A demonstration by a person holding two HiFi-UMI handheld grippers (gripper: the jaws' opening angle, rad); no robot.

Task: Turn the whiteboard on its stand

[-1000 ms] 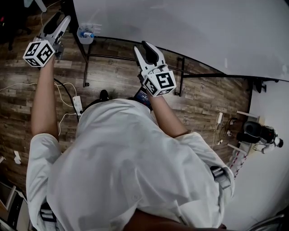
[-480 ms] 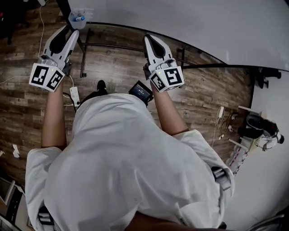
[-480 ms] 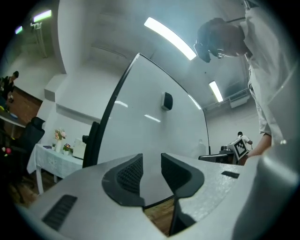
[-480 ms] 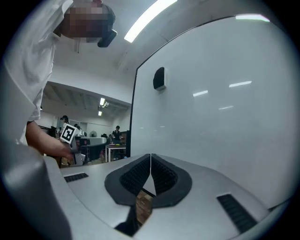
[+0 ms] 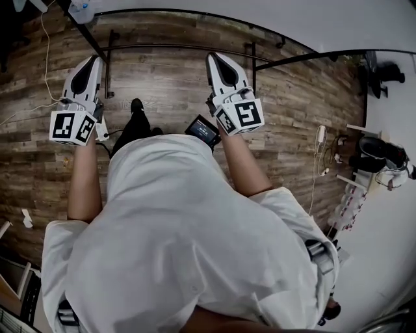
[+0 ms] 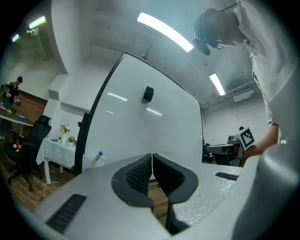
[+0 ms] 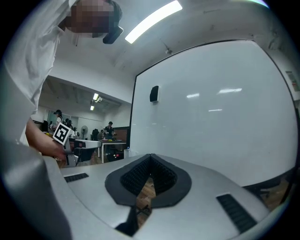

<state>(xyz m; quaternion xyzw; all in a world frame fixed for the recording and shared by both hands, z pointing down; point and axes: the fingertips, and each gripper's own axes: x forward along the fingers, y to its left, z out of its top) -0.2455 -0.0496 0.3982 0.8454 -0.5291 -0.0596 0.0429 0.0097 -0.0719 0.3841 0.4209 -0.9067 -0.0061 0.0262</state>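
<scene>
Whiteboard (image 5: pixel 292 19) ahead, untouched | left gripper (image 5: pixel 90 61), right gripper (image 5: pixel 218 58): fingers just closed together, empty

From the head camera we look steeply down past the person's shoulders to the wooden floor (image 5: pixel 169 78). The left tongs (image 5: pixel 92 62) and right tongs (image 5: pixel 216 58) are held out ahead, and the whiteboard (image 5: pixel 273 19) runs along the top edge. Each tongs camera sits just behind its own jaws, faces level and sees the board near ahead. Both share the board's face and its small dark block (image 6: pixel 148 93). Each also catches the other tongs' marker cube (image 6: pixel 247 137) at its side.
</scene>
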